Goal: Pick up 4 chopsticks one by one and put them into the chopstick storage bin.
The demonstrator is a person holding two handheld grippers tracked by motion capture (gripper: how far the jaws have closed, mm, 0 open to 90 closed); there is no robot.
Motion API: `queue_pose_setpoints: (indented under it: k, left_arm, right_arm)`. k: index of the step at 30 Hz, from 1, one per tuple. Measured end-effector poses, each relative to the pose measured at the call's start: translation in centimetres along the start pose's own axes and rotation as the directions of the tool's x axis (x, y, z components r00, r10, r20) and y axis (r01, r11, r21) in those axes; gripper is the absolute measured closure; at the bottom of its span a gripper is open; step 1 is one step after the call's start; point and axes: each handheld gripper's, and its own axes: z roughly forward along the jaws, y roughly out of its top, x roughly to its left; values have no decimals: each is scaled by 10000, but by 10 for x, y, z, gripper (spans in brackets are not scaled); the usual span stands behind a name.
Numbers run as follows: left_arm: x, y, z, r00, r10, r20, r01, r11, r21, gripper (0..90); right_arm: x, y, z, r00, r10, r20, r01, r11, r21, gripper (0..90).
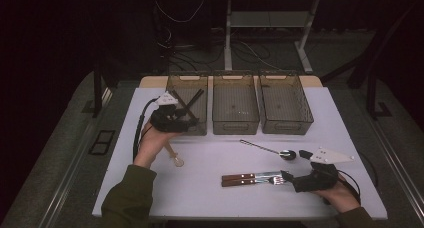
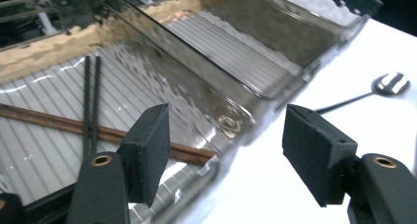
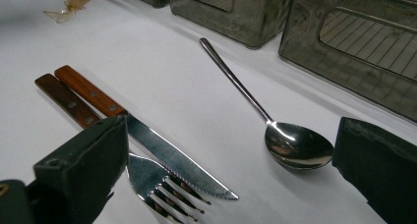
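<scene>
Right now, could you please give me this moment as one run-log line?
left gripper: open, over left bin | chopsticks: in left bin | right gripper: open, beside knife, fork, spoon

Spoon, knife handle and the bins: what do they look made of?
Spoon: polished metal, likely steel; its bowl mirrors the light. Knife handle: reddish-brown wood, apparently varnished, with small metal rivets. Bins: smoky translucent plastic, glossy; the ribbed floor shows through the walls.
</scene>
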Motion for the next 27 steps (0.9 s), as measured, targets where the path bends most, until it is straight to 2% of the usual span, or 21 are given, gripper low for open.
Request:
queue_pose_setpoints:
  k: [6, 10, 19, 23, 27]
  left_arm:
    - [-13, -17, -9, 9997, 150, 178, -147, 9997, -169, 230]
    - [-22, -26, -17, 9995, 299, 61, -296, 9990, -328, 159]
    - [-42, -50, -24, 9963, 808, 285, -797, 9961, -392, 70]
    - [-49, -61, -28, 9956, 860, 364, -844, 9954, -447, 13]
    - [-56, -72, -33, 9957, 659, 649, -623, 9965, -562, 0]
  right_arm:
    - [1, 1, -2, 10000, -39, 10, 39, 10000, -51, 10]
    - [1, 1, -2, 10000, -64, -2, 64, 10000, -65, 10]
    - [2, 1, -3, 10000, -89, 20, 89, 9999, -72, 10]
    - [2, 1, -2, 9999, -113, 22, 113, 9999, -55, 10]
    - [2, 1, -2, 9999, -110, 23, 110, 9999, -46, 10]
